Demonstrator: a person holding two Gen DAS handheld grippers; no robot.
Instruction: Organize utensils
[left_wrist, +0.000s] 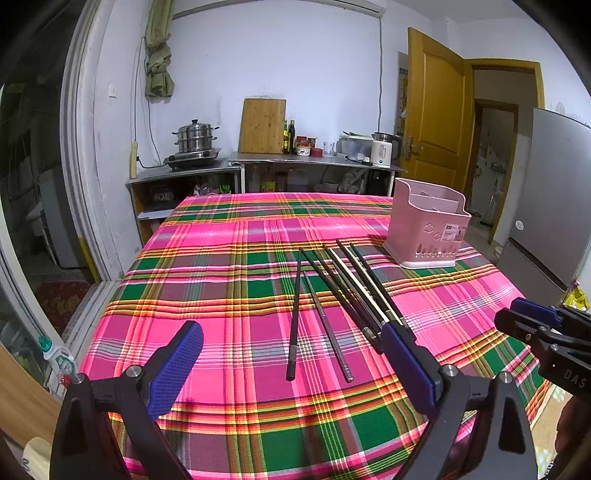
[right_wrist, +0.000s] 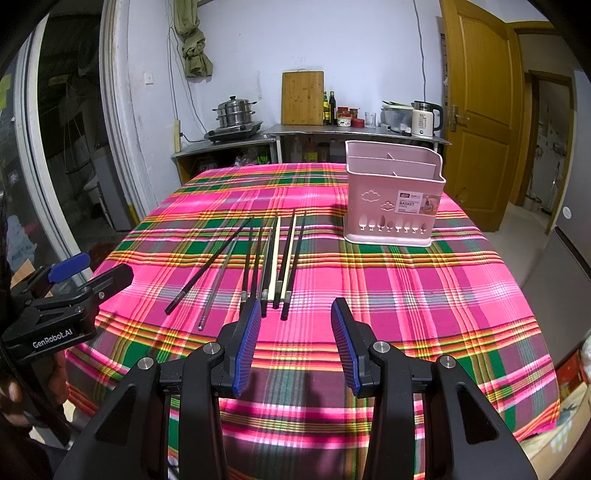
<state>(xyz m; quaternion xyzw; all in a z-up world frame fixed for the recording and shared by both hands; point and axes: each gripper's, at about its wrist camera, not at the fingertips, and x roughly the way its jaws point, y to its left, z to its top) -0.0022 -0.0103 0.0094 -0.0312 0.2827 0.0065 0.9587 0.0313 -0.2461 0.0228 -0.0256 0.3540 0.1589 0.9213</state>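
**Chopsticks loose on the plaid cloth, both tongs empty**

I see a table under a woven plaid tablecloth (right_wrist: 424, 295), bright pink with green blocks and thin yellow-orange lines, its cloth hanging over the near edge. On the far right part of it stands a pink plastic utensil basket (right_wrist: 393, 201), boxy with rounded corners, divided inside, cut-out clouds and tree shapes on its front wall and a paper label stuck there. Its compartments look empty from here.

My left gripper (left_wrist: 291, 365) hangs above the near edge with its ribbed blue pads spread wide, nothing between them. My right gripper (right_wrist: 295, 347) is likewise parted and empty.

The chopsticks (right_wrist: 266, 266) lie flat mid-table, left of the basket and apart from it: slim rods, mostly glossy black, two pale cream, roughly parallel, one black stick angled away leftward.
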